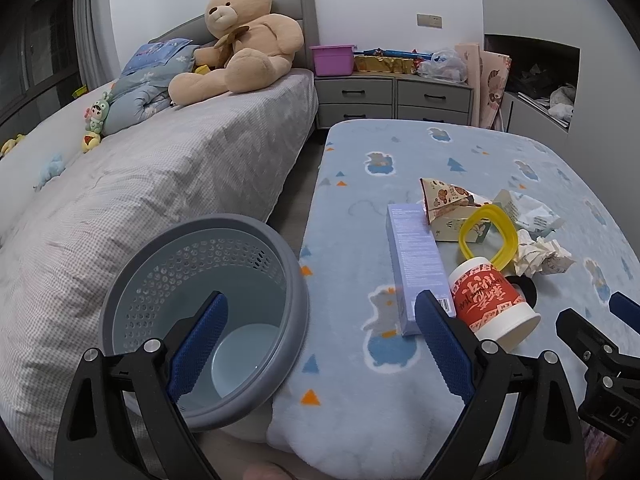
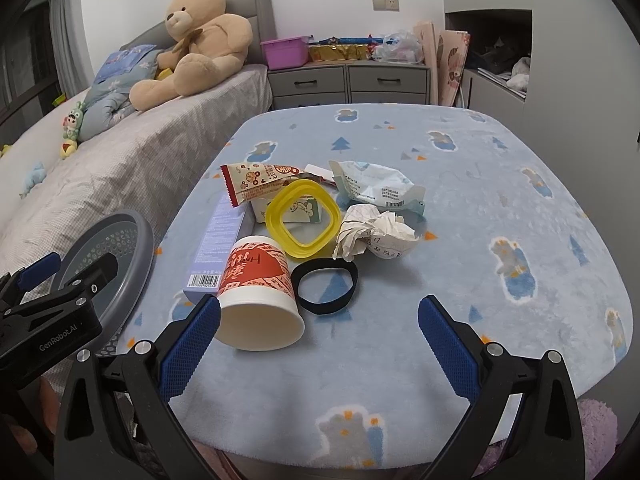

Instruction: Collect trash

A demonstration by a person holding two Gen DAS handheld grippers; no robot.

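The left claw hangs released, holding nothing, its left finger over the mouth of the grey perforated wastebasket that stands between the bed and the blanket-covered counter. The right claw is released too, low over the near part of the counter. Between its fingers lies a tipped red-and-white paper cup, mouth toward the camera, beside a black ring. Behind them sit a yellow ring, a lilac carton, crumpled paper and snack wrappers. A teddy bear sits on the bed.
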